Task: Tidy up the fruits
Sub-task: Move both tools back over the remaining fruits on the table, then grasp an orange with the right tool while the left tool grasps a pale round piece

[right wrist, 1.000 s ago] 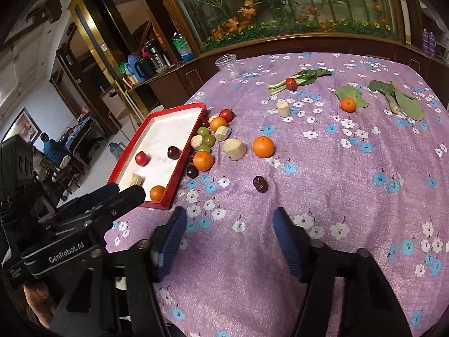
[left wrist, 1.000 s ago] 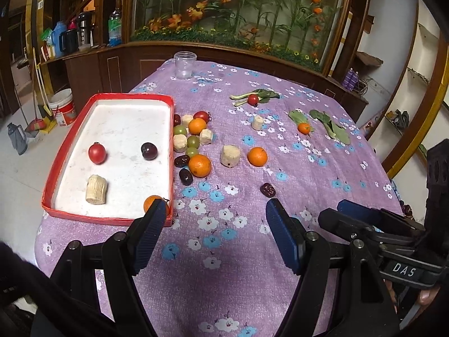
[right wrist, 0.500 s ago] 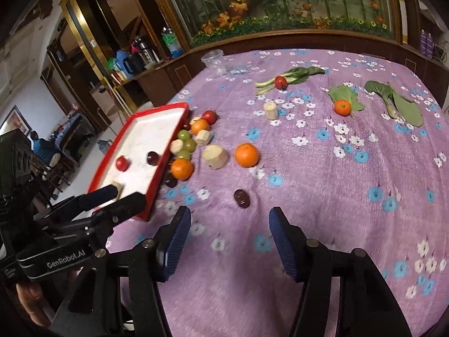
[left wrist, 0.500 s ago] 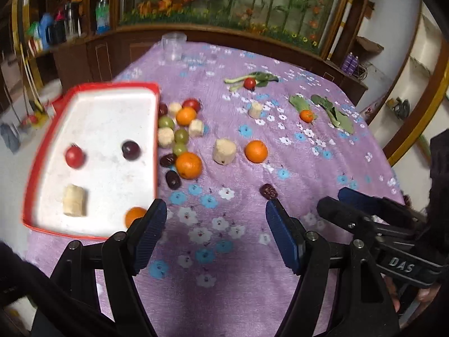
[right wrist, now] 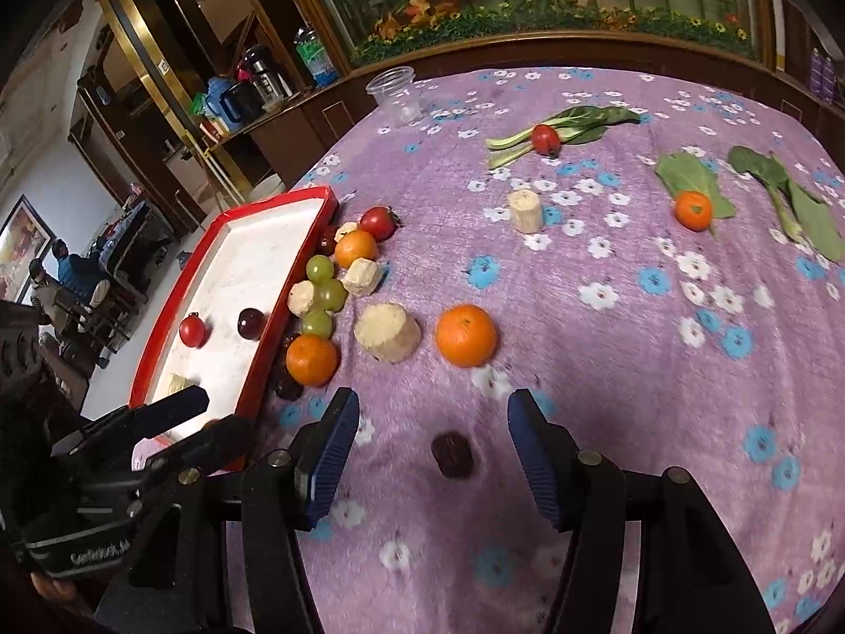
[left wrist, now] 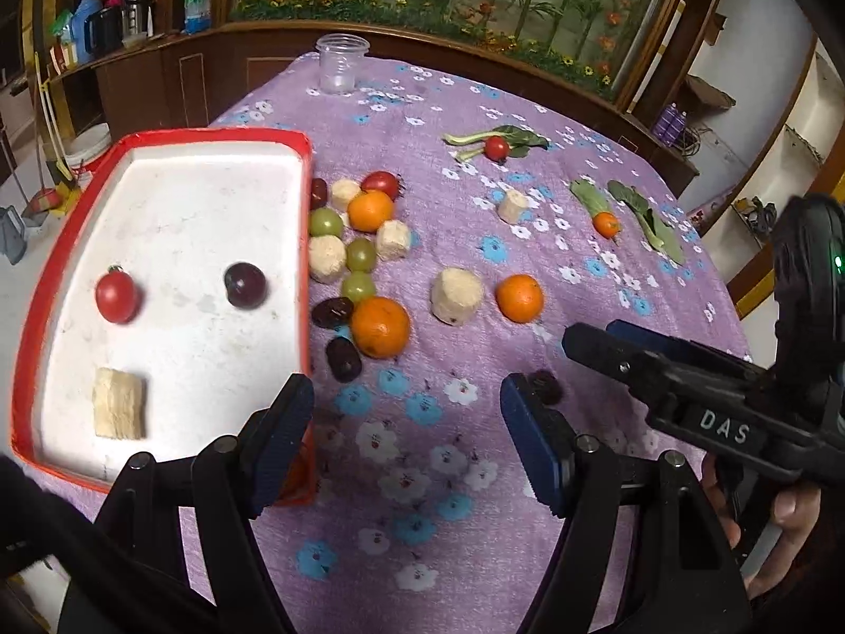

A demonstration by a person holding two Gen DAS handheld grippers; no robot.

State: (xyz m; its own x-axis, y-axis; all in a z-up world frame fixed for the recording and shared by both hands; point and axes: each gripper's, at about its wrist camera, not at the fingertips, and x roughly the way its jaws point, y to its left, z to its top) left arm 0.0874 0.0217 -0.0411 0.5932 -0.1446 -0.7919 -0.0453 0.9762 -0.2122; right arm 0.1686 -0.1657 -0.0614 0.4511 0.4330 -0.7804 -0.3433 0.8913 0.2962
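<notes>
A red-rimmed white tray (left wrist: 47,274) (right wrist: 248,412) holds a tomato (left wrist: 116,296), a dark plum (left wrist: 245,285) and a pale chunk (left wrist: 119,409); an orange at its near corner is hidden by my left fingers. Beside it lie oranges (left wrist: 380,326) (right wrist: 466,334), green grapes (left wrist: 360,253), dark dates and pale chunks (right wrist: 387,332). My left gripper (left wrist: 406,444) is open and empty over the cloth by the tray's near corner. My right gripper (right wrist: 430,457) is open, low over a dark date (right wrist: 451,454) that lies between its fingers.
A clear plastic cup (left wrist: 342,62) stands at the table's far edge. Green leaves with a tomato (right wrist: 545,138) and a small orange (right wrist: 693,210) lie at the far right. The purple flowered cloth (right wrist: 660,370) covers the table; a wooden cabinet runs behind.
Both grippers have moved forward and lower toward the fruit. The lone dark date now lies between my right fingers. The tray has come nearer in the left view.
</notes>
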